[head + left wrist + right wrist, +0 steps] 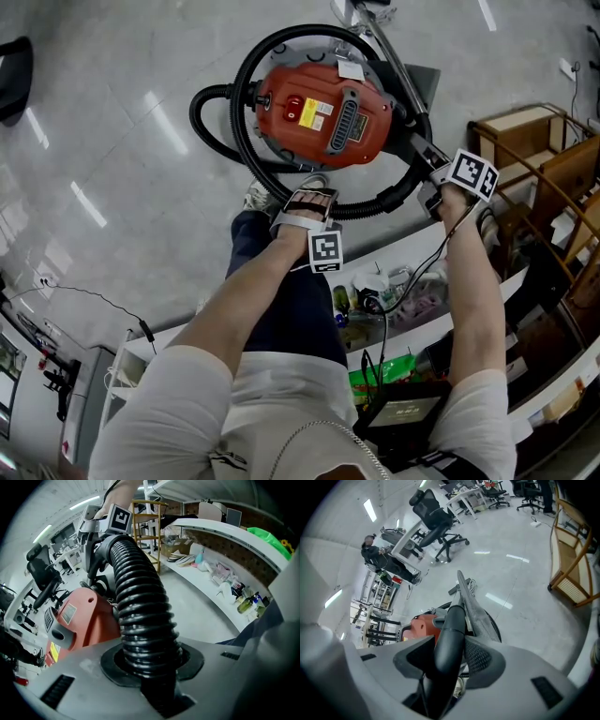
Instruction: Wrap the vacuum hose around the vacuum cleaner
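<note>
Holding the bendy hose (pixel 140 602), the left gripper's (pixel 309 192) jaws squeeze its bumpy ribs (good grip, I think); the right gripper's (pixel 433 178) jaws clamp the stiff, smooth tube (pixel 449 639).

Wand (pixel 382 44) cut off by the head view's top edge, vacuum cleaner (pixel 281 105) label (pixel 317 114) print too small to read, vacuum hose (pixel 140 602) running past the left gripper view's bottom edge, right gripper (pixel 450 657) fingers (pixel 487 660) hiding most of the vacuum cleaner.

bright, even ceiling light; streaky glare on the glossy floor (pixel 112 141); fisheye-bent, dark-cornered edges.
</note>
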Demonstrator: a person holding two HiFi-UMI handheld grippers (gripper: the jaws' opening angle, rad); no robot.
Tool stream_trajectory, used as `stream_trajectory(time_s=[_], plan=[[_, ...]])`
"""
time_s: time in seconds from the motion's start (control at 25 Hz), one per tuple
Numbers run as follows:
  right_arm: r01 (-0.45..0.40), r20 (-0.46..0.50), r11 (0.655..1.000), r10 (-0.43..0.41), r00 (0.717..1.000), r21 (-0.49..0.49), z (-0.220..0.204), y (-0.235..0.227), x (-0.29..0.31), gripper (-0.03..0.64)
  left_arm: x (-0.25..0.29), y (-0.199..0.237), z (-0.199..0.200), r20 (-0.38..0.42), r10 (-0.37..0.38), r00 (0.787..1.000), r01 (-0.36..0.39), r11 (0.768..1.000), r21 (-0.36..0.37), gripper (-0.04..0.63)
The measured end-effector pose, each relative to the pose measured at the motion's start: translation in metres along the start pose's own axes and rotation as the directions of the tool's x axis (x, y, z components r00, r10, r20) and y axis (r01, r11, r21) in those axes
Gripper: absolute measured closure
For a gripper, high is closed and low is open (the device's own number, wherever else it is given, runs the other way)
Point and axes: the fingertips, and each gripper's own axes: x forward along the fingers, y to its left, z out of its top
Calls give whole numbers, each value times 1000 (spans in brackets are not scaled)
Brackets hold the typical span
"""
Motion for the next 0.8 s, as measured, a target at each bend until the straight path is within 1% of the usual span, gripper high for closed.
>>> stream_trajectory(time_s=[0.08,0.2,0.52,0.68,0.8], plan=[[-6,7,1000,6,1000,-6,0,0,-1,430,0,1,0,-4,5,1000,-5,1000,8,497],[-16,17,1000,17,1000,-26,-1,0,-3,430,-2,2,0,4,16,1000,-16,1000,0,492],[-20,43,1000,21,999,-19,-5,2,-20,428,-11,12,-2,17,46,999,-46,999,-4,480],[-26,95,1000,25,995,9,-2,1,-44,428,-21,22,-5,26,79,997,-79,997,-10,468],[-61,163,997,52,985,47,4,3,-67,428,-30,29,-5,42,111,993,-110,994,-18,457]])
